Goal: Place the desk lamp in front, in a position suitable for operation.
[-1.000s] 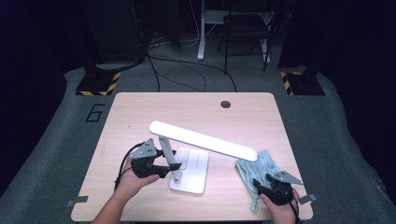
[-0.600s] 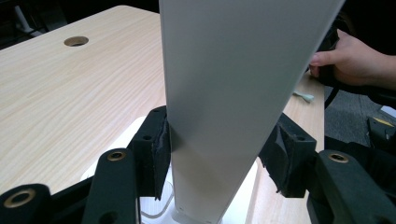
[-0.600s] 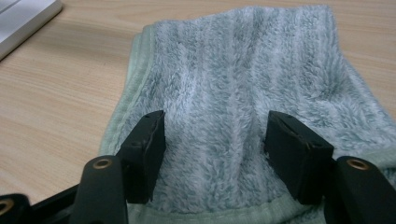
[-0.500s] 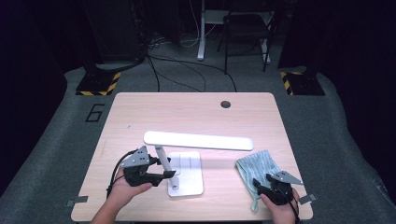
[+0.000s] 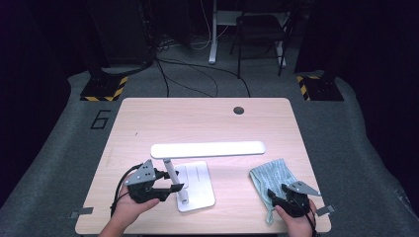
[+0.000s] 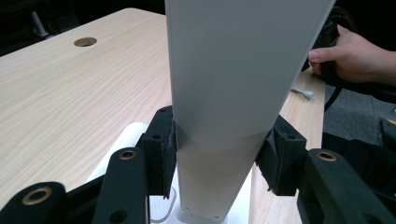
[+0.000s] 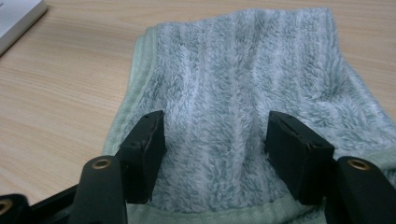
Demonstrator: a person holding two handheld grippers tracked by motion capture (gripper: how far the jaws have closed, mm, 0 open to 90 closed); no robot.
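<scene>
Since a second ago the lamp has had its long white head swing from a slant across the table to lie level and square to the near edge, while the left gripper has slid a little toward the person; the right gripper has barely stirred. The lamp stands on its flat white base near the front middle of the table, and in the left gripper view the pads press the white stem from both sides, so that gripper is clenched on the lamp. To do this step well, I judge it best to hold the stem steady and low, so the base stays flat while the head is wiped. The right gripper's jaws stand spread over the near edge of the cloth, released, pinching nothing; they should close on a good fold before lifting. Counted: one table, one lamp, one cloth, two grippers.
</scene>
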